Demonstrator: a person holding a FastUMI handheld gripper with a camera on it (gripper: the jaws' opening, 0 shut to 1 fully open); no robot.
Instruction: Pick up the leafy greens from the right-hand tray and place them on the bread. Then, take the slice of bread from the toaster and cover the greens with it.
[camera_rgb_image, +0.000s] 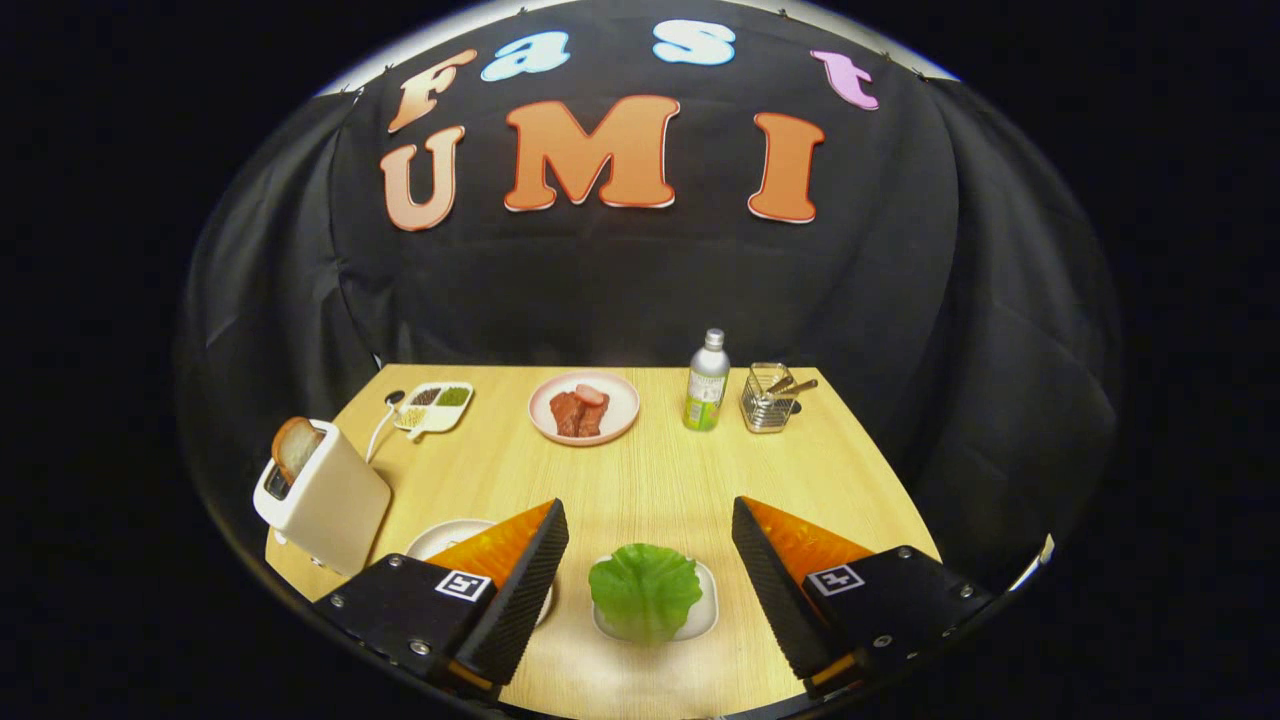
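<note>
Your landmark is the toaster (325, 495), standing at the left edge of the table (660, 480). A bread slice (295, 447) sticks up out of its slot, and a white cord (380, 428) runs from behind it toward the back of the table. Just right of the toaster, and nearer to you, a white plate (445, 538) lies mostly hidden behind your left finger; you cannot tell what is on it. Behind the toaster and to its right sits a small divided dish (435, 405) with seeds or spices in its compartments. Further right, at the back, a pink plate (584, 407) carries pieces of red meat (578, 410). Right of the toaster, on the near side of the table, the greens (645, 590) lie on a small white tray (705, 610). Your gripper (650, 565) hangs above them with its fingers wide apart, touching nothing; the greens lie in the gap between them, a finger to each side. Far right of the toaster, along the back, a bottle (707, 382) stands upright, and just beside it a wire basket (768, 398) holds some utensils.
</note>
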